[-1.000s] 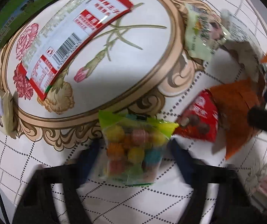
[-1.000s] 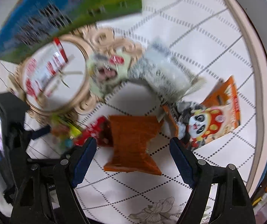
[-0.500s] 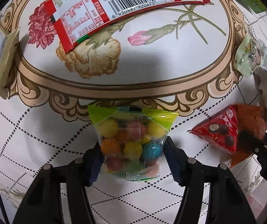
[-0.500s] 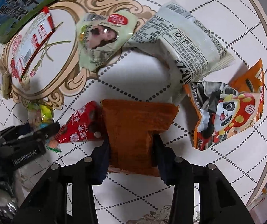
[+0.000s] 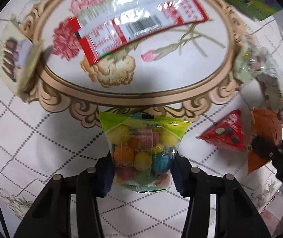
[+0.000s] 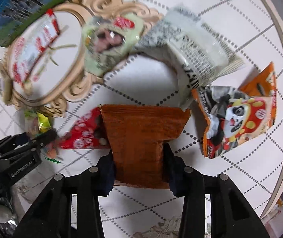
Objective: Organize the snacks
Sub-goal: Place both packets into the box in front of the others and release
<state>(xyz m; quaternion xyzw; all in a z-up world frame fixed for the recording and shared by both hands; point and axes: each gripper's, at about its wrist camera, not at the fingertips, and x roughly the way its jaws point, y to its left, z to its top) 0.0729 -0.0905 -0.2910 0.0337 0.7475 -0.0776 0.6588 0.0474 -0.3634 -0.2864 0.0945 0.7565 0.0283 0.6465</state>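
1. You are at the pick-up step: your left gripper [image 5: 142, 167], jaws just closing, pinches the candy bag [image 5: 142, 150] above the tablecloth [image 5: 42, 142] (near the oval's edge).
2. Your right gripper [image 6: 139, 170] clamps the orange packet [image 6: 141, 136].
3. Next, carry both to their sorting spot.

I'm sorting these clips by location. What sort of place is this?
Probably a home dining or living-room table. A round tabletop wears a printed tablecloth with a carnation medallion and dotted lattice. Loose snack packets lie scattered on it, such as a panda-print packet and a red triangular packet. Little beyond the table shows.
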